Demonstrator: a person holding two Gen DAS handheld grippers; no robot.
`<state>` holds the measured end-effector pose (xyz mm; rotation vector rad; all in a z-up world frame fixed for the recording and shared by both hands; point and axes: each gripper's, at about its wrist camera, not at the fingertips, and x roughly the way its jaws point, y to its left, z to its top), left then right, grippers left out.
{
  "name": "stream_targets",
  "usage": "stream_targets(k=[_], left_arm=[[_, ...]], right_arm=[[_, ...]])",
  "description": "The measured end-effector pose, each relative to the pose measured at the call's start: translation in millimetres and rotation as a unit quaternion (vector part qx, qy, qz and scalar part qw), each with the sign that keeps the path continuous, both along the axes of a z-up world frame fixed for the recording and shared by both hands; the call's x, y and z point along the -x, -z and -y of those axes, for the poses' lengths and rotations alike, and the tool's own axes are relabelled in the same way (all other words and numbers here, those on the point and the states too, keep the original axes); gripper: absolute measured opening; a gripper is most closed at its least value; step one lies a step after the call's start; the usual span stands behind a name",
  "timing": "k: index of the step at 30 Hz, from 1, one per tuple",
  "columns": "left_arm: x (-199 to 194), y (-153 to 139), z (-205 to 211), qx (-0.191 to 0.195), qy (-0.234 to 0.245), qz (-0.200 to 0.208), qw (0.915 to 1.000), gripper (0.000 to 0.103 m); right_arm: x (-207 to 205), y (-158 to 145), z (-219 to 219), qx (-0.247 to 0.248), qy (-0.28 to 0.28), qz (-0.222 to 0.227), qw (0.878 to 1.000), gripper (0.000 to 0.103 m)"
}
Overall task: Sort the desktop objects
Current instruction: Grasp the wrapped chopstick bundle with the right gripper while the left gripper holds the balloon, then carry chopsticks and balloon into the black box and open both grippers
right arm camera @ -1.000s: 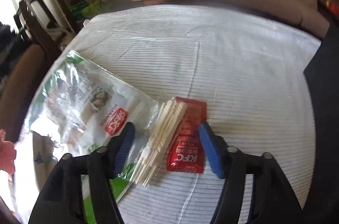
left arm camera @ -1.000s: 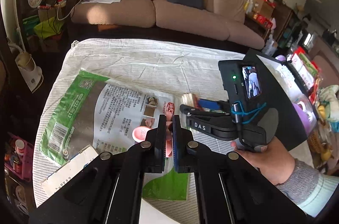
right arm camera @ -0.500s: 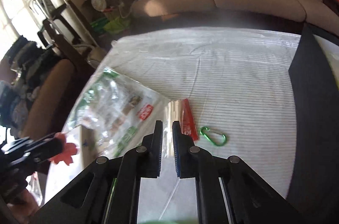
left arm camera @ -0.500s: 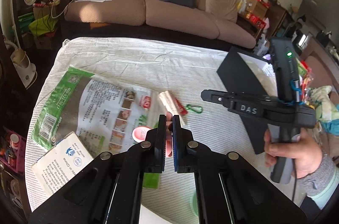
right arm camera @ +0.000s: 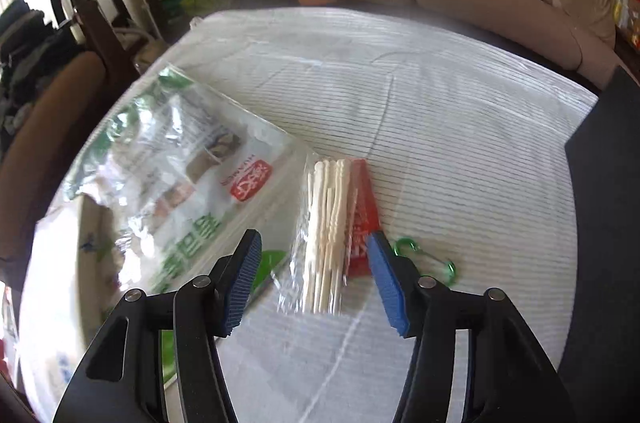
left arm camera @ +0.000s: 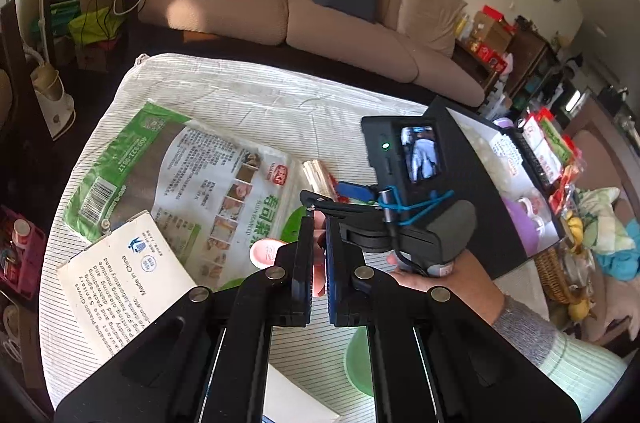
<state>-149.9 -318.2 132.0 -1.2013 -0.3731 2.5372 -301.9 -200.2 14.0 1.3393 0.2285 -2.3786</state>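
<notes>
Toothpick packet [right arm camera: 324, 235] lies between opening right tongs [right arm camera: 314, 277]; left tongs [left arm camera: 319, 255] grip pink item [left arm camera: 319, 263]

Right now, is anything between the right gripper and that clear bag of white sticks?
Nothing visible blocks it. The right gripper, jaws opening, straddles the near end of the bag of white sticks. A red sauce packet lies partly under the bag.

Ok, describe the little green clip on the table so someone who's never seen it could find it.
Start at the big green-and-white printed bag lying on the striped tablecloth. Just right of it lie a clear packet of white sticks and a red sauce sachet. The green carabiner lies just beyond the sachet: the only metal loop there.
</notes>
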Motion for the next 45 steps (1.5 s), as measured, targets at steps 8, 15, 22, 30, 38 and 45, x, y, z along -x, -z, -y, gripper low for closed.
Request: stream_targets(k=[8, 15, 22, 30, 38, 45], left_arm=[[2, 9, 6, -0.017, -0.006, 0.004, 0.9998, 0.005], [-10, -17, -18, -0.016, 0.006, 0.001, 0.9999, 0.005], [-19, -58, -91, -0.019, 0.051, -0.006, 0.9985, 0.005], [-9, -60, -232, -0.048, 0.127, 0.023, 0.9905, 0.005], [12, -26, -342, -0.019, 0.164, 0.06, 0.9845, 0.005], [10, -3, -349, -0.001, 0.148, 0.09, 0.9849, 0.023]], right_arm=[[4, -3, -7, -0.003, -0.029, -0.007, 1.0, 0.011], [-25, -67, -59, 0.091, -0.015, 0.005, 0.996, 0.011], [-67, -153, -134, 0.132, -0.01, -0.011, 0.991, 0.011], [-86, -184, -262, 0.131, 0.059, -0.029, 0.989, 0.011], [-91, -158, -340, 0.137, 0.094, -0.006, 0.986, 0.011], [-80, -134, -344, 0.149, 0.083, 0.026, 0.985, 0.011]])
